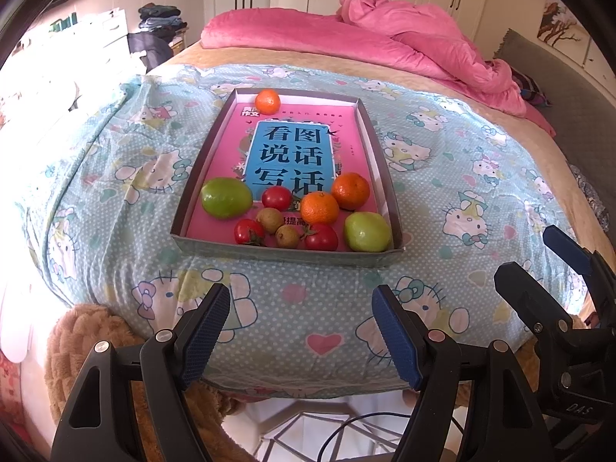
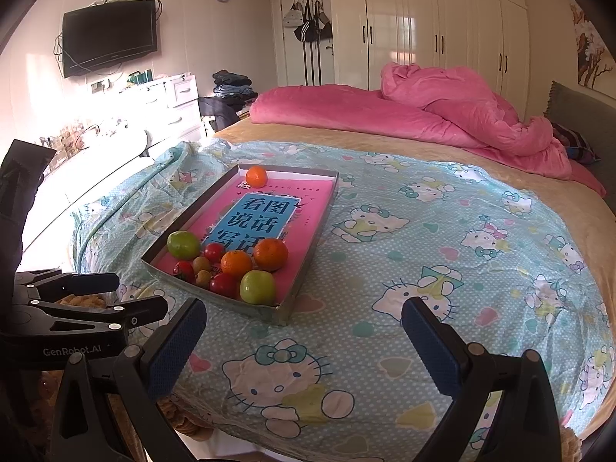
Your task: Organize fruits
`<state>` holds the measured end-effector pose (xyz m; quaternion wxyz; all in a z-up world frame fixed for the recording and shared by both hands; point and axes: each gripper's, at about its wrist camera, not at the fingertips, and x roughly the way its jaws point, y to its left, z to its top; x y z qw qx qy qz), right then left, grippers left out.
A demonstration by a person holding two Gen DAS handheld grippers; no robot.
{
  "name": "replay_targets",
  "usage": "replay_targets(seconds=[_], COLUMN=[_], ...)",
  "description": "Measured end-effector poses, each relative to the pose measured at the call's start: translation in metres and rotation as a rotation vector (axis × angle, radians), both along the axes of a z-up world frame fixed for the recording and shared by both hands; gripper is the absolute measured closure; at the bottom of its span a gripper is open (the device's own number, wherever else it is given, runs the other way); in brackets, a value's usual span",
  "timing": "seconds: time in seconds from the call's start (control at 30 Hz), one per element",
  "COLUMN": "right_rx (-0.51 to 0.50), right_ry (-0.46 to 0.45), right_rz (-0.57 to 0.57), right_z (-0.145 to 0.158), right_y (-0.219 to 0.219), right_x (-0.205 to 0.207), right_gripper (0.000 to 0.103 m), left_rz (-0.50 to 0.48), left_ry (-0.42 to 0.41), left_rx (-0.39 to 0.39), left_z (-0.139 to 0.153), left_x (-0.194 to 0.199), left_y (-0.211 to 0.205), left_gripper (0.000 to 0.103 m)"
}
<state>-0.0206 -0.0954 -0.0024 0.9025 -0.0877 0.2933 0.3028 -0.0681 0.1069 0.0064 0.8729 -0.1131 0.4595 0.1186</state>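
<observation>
A shallow grey box tray [image 1: 381,154] [image 2: 308,269] lies on the bed with a pink book inside. One orange [image 1: 267,101] [image 2: 256,176] sits at its far end. At the near end lie two green apples [image 1: 226,197] [image 1: 366,231], two oranges [image 1: 319,208] [image 1: 350,190], three red tomatoes [image 1: 276,197] and two small brown fruits [image 1: 269,219]. My left gripper [image 1: 300,331] is open and empty, short of the tray's near edge. My right gripper [image 2: 304,342] is open and empty, near the tray's right corner; it also shows in the left wrist view [image 1: 539,269].
The bed has a Hello Kitty sheet [image 2: 423,269] and a rumpled pink duvet [image 2: 442,115] at the far side. A brown fuzzy cushion [image 1: 84,338] lies below the bed's near edge. White drawers [image 2: 173,104], a wall TV and wardrobes stand beyond.
</observation>
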Motion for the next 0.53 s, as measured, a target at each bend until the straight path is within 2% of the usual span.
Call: replay_targets(seconds=[0.27,0.43,0.53], right_rx=[0.001,0.004,0.013], right_ry=[-0.005,0.003,0.002], right_rz=[-0.011,-0.037,-0.085], right_z=[0.0,-0.001,-0.002], right_y=[-0.003,-0.009,-0.021], right_x=[0.001,0.008,0.021], right_gripper=[0.001,0.001,0.0], left_rz=[0.015,0.027,0.146], left_ry=[-0.006,-0.03,-0.061], left_rx=[0.011,-0.026,0.006], left_z=[0.002,0.003,0.007], left_x=[0.0,0.003,0.003], left_y=[0.0,0.012,0.042], left_gripper=[0.026,0.026,0.026])
